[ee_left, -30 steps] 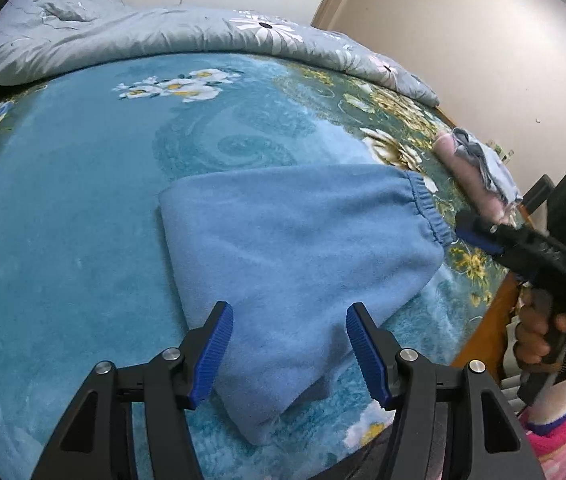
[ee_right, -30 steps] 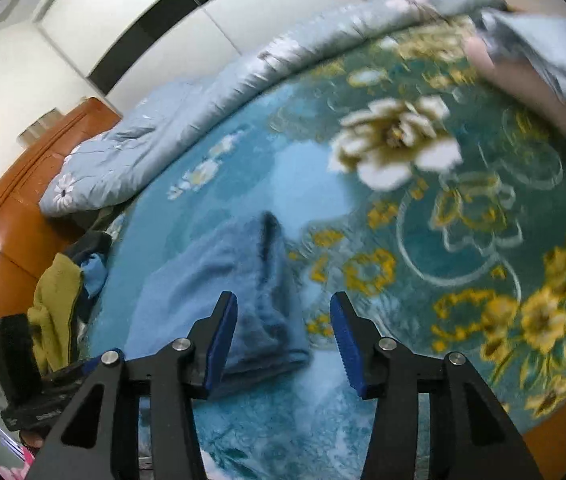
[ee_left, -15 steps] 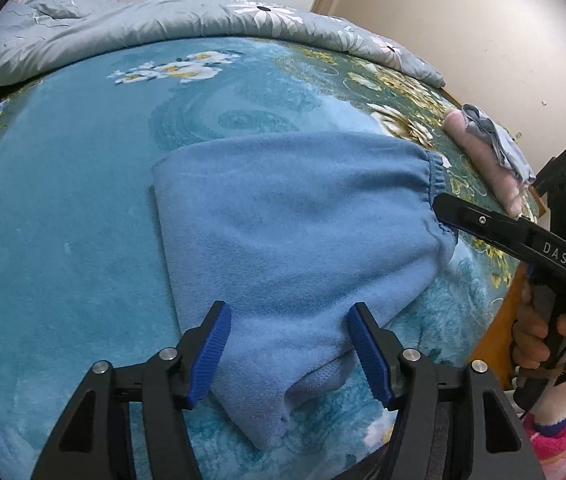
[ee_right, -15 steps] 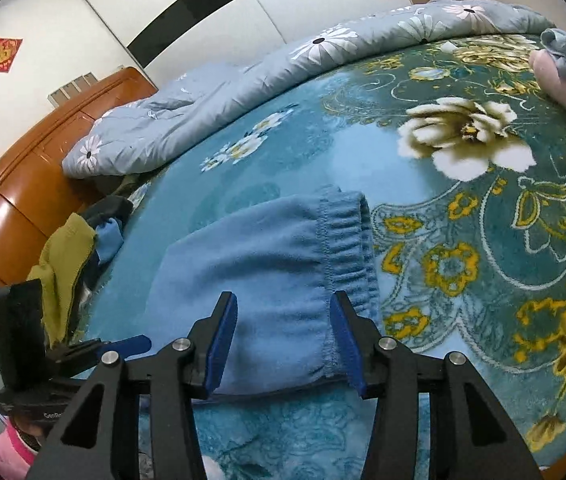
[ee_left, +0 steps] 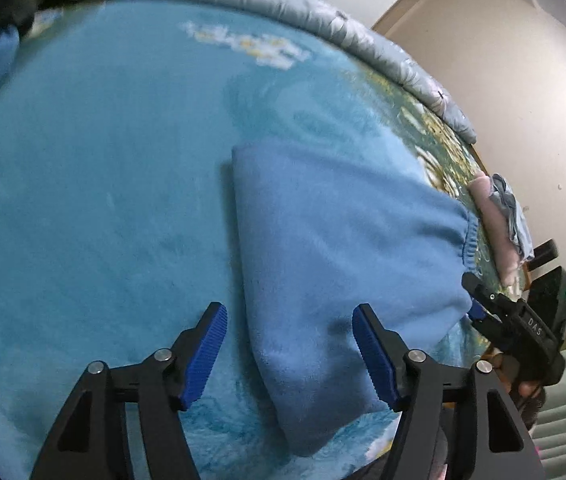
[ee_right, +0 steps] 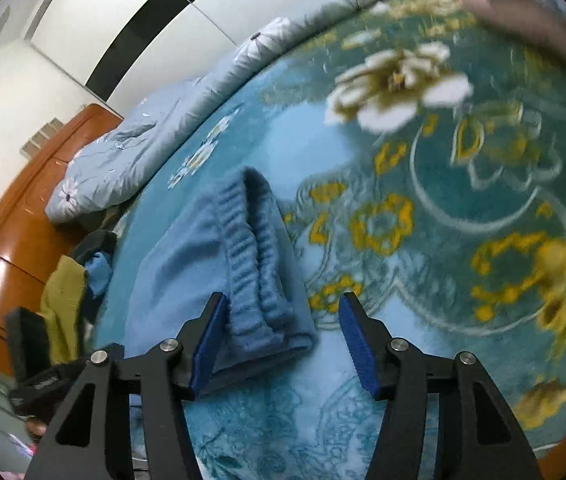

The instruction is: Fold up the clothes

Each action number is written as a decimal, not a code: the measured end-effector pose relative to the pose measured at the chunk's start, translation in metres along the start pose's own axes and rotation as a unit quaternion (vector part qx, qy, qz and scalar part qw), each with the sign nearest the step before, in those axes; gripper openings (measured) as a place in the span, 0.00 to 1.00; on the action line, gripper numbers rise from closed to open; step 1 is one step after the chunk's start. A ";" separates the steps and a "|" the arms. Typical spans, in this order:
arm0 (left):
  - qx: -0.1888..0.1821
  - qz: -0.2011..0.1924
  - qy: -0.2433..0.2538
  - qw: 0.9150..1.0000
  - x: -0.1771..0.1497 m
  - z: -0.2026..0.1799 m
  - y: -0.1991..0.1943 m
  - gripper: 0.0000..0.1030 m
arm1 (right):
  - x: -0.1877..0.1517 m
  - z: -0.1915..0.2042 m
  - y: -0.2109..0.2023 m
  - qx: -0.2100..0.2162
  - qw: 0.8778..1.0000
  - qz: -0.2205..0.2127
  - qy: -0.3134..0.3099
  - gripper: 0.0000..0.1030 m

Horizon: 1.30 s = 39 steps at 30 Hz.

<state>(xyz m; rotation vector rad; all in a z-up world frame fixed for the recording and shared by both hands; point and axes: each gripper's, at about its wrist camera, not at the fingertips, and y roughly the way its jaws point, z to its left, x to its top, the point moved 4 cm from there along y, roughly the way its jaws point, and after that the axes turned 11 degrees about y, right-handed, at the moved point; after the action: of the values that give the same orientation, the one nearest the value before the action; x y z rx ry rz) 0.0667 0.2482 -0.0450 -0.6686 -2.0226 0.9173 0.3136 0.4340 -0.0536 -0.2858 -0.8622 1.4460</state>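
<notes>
Where lettering shows — right gripper reads "DAS".

Blue trousers: soft matt fleece, ribbed elastic waistband. Floral blanket: plush, fuzzy pile. Quilt: smooth printed cloth, slight sheen. Headboard: glossy varnished wood. Left gripper and right gripper: matt black plastic, ridged blue pads, bright metal screws.

White letters "DAS" on the black body of the right claw, nothing else legible
</notes>
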 end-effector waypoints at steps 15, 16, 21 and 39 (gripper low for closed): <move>-0.094 -0.001 -0.023 0.995 0.018 0.001 0.007 0.76 | 0.023 0.010 0.035 0.080 0.995 0.043 0.048 0.59; -0.094 -0.003 -0.024 0.995 0.017 0.001 0.007 0.76 | 0.024 0.010 0.035 0.082 0.994 0.043 0.052 0.59; -0.081 -0.012 -0.015 0.997 0.016 -0.004 0.004 0.58 | 0.022 0.009 0.031 0.077 0.994 0.037 0.062 0.46; -0.063 -0.035 0.087 0.994 0.041 -0.083 -0.007 0.25 | 0.044 0.024 -0.039 0.056 0.998 0.008 -0.001 0.33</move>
<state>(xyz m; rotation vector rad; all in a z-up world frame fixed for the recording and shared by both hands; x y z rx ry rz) 0.1122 0.3039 0.0137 -0.7162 -1.9464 0.6723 0.3219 0.4612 0.0025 -0.2075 -0.7794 1.5044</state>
